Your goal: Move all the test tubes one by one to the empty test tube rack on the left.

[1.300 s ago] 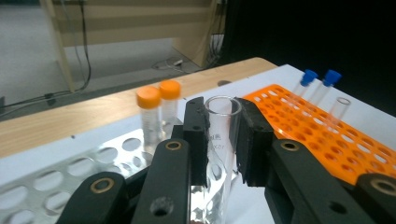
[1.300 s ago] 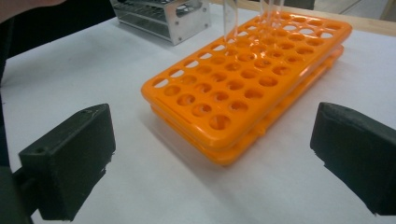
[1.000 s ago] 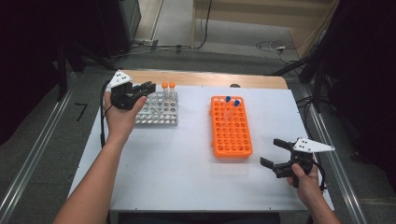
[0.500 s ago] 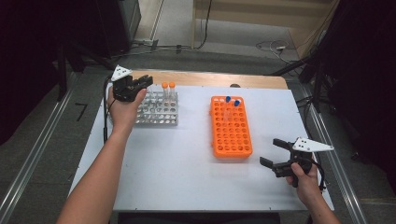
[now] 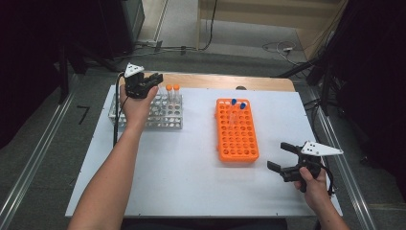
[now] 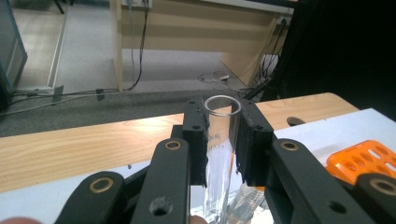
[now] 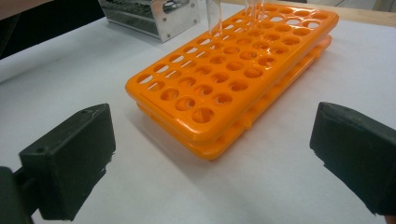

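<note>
Left gripper (image 6: 219, 135) is clamped tight on a clear tube (image 6: 219, 154), and what a clean look we get from the left gripper view: a smooth, see-through cylinder, uncapped, round rim gleaming at the top, faint print running down its side. It stands upright between the two matte black pads, rim poking just above them. From the high view, that left gripper (image 5: 152, 80) hangs over the far end of the metal rack (image 5: 163, 117), a shiny silver grid of holes at the table's left. Two orange-capped tubes (image 5: 172, 91) stand in that rack just beside the gripper.

Over to the middle: the orange rack (image 5: 237, 132), glossy plastic, rectangular, rows of round holes, two layers stacked as the right gripper view shows. Two blue-capped tubes (image 5: 237, 104) stand at its far end.

Right gripper (image 5: 282, 160) sits low at the table's near right, jaws spread wide, nothing between them, blocky black pads well apart, with the orange rack just ahead. The white table (image 5: 191, 172) looks smooth and matte, with a pale wooden strip along its far edge
</note>
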The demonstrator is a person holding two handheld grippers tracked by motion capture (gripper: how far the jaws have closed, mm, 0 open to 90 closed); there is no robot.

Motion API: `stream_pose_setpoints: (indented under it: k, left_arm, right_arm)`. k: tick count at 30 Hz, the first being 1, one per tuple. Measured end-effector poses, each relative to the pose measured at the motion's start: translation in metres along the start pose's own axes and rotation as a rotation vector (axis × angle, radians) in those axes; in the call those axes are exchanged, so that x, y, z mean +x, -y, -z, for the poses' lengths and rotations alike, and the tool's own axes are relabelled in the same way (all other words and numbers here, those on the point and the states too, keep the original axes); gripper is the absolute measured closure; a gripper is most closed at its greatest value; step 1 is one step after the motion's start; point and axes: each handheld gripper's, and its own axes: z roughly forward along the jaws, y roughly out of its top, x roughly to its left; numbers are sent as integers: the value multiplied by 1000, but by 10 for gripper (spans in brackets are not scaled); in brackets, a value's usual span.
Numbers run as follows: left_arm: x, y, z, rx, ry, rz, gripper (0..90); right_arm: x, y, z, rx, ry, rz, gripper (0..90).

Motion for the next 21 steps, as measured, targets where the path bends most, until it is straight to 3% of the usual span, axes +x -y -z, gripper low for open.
stream_pose_setpoints:
  k: [8,16,21]
  left_arm:
    - [-6,6,-10,41,-25,-15,761]
    - [-15,12,-14,93,-51,-84,755]
    - [-15,14,-11,93,-53,-71,749]
  right_arm:
    - [0,0,0,1,-4,2,0]
    - [0,0,0,0,-2,2,0]
    - [1,0,-1,4,-4,-1,0]
